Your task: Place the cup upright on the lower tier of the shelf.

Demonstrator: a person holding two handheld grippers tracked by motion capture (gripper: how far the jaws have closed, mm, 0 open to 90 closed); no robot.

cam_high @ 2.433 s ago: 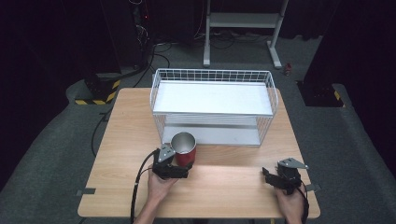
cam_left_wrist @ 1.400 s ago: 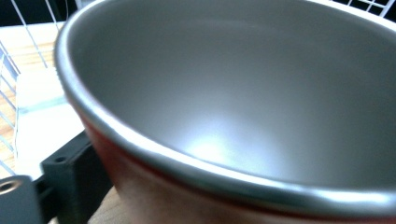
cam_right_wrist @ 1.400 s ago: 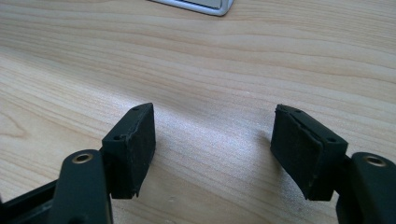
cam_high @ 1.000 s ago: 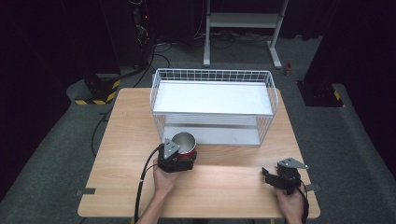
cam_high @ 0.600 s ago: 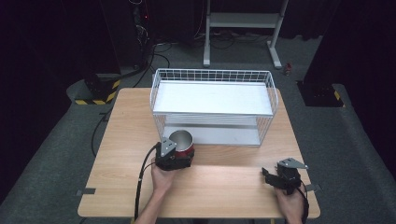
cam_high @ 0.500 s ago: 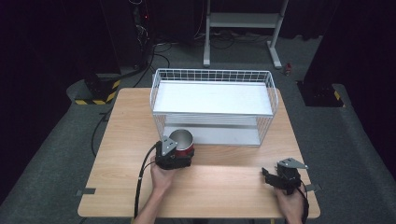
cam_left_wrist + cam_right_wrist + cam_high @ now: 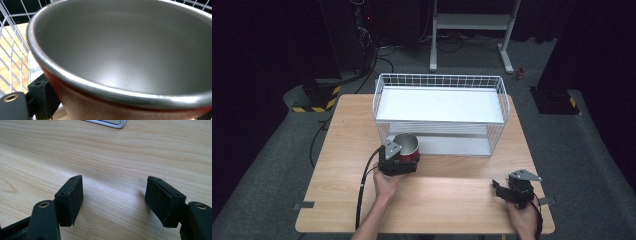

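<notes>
A red cup (image 7: 407, 146) with a bare metal inside is between the jaws of my left gripper (image 7: 405, 159), which is shut on its lower wall. The cup stands upright at the front left of the white wire rack (image 7: 439, 80), at the mouth of its lower level. In the left gripper view the cup (image 7: 125, 50) is very close, with one black finger (image 7: 41, 97) pressed against its red side and rack wires (image 7: 15, 50) behind it. My right gripper (image 7: 499, 189) rests low over the table at the near right, open, with bare wood between its pads (image 7: 71, 200).
The rack has a white upper shelf (image 7: 439, 105) and a lower shelf (image 7: 457, 145) and takes up the far middle of the wooden table (image 7: 347, 125). A cable (image 7: 362, 190) trails from the left gripper toward the near edge. Dark floor surrounds the table.
My left gripper has carried the cup a little farther from the person, up to the rack's lower opening. The right gripper has stayed put.
</notes>
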